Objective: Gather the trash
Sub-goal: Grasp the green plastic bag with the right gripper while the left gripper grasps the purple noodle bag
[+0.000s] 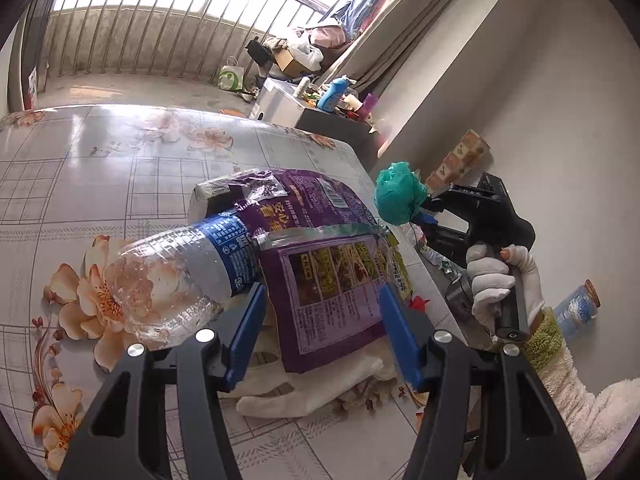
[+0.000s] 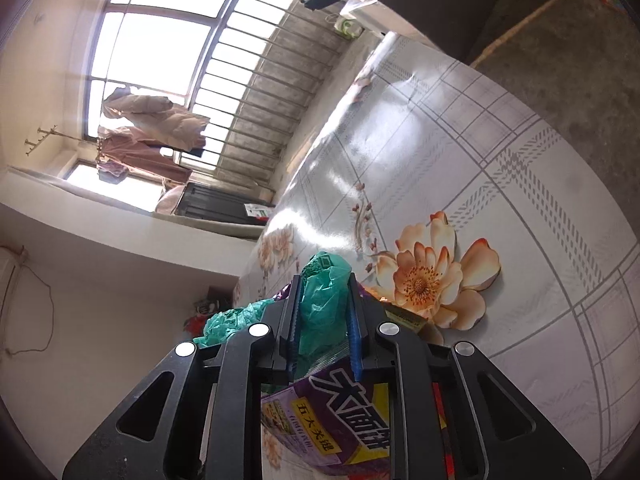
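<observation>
A purple snack packet point(image 1: 320, 248) lies on the flowered table point(image 1: 100, 168), partly over a clear plastic bottle point(image 1: 160, 276) with a blue label that lies on its side. My left gripper point(image 1: 320, 296) is open and straddles the packet's near end, one blue finger point(image 1: 244, 336) beside the bottle. A white plastic bag point(image 1: 320, 392) lies under the packet. My right gripper point(image 2: 324, 280) is shut on a crumpled teal plastic bag point(image 2: 324, 304), above the purple packet point(image 2: 328, 420). In the left wrist view that teal bag point(image 1: 396, 196) hangs at the table's right edge, with a gloved hand point(image 1: 492, 276) on the right gripper point(image 1: 420, 214).
The table's right edge runs close to a grey wall. On the floor there lie another plastic bottle point(image 1: 576, 308) and small scraps. Patterned boxes point(image 1: 460, 160) lean on the wall. A cluttered cabinet point(image 1: 332, 96) stands beyond the table, before a railing.
</observation>
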The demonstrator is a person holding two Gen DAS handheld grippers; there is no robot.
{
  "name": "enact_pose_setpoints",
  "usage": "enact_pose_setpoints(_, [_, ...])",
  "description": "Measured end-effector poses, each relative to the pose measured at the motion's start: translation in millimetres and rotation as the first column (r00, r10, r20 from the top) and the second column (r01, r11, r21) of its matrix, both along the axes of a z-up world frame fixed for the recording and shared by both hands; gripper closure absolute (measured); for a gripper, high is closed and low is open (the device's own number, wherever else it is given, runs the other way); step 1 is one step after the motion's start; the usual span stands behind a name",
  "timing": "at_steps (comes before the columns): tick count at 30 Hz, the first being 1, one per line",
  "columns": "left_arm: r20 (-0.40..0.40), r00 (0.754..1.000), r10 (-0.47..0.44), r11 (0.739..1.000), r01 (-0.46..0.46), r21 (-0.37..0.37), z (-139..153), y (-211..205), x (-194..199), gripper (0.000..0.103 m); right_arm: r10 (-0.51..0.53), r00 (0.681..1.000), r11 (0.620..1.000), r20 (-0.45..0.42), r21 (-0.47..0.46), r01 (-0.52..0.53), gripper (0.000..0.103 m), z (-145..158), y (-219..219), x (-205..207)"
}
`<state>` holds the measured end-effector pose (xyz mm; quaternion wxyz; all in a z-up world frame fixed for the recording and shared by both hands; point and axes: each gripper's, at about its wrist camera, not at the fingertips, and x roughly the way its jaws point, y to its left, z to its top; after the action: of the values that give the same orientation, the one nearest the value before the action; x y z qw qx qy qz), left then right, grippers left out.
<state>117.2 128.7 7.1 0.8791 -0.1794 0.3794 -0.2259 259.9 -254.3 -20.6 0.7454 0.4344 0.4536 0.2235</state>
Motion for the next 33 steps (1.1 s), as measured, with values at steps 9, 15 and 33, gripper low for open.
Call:
enact_pose_setpoints(9, [-0.078,0.997,-0.014,0.997,0.009,-0.074,-16.7,-0.5,14.5,0.046,0.044,0.999,0.999,0.001,0.005,-0.044,0.085,-7.6,2.9,-21.1])
enact_pose_setpoints(15, [-0.058,0.997,-0.059,0.988,0.049,-0.15,-5.2,-5.9,13.5,0.046,0.043,0.999,0.999,-0.028,0.012,-0.043,0.086,-19.2,8.5,-20.4])
enact_pose_setpoints(33, [-0.081,0.997,0.013,0.999,-0.01,0.039,-6.9,-19.8,22.6,0.046,0.038,0.998,0.999,-0.054,0.038,-0.036,0.086,-29.4,-8.0,-27.9])
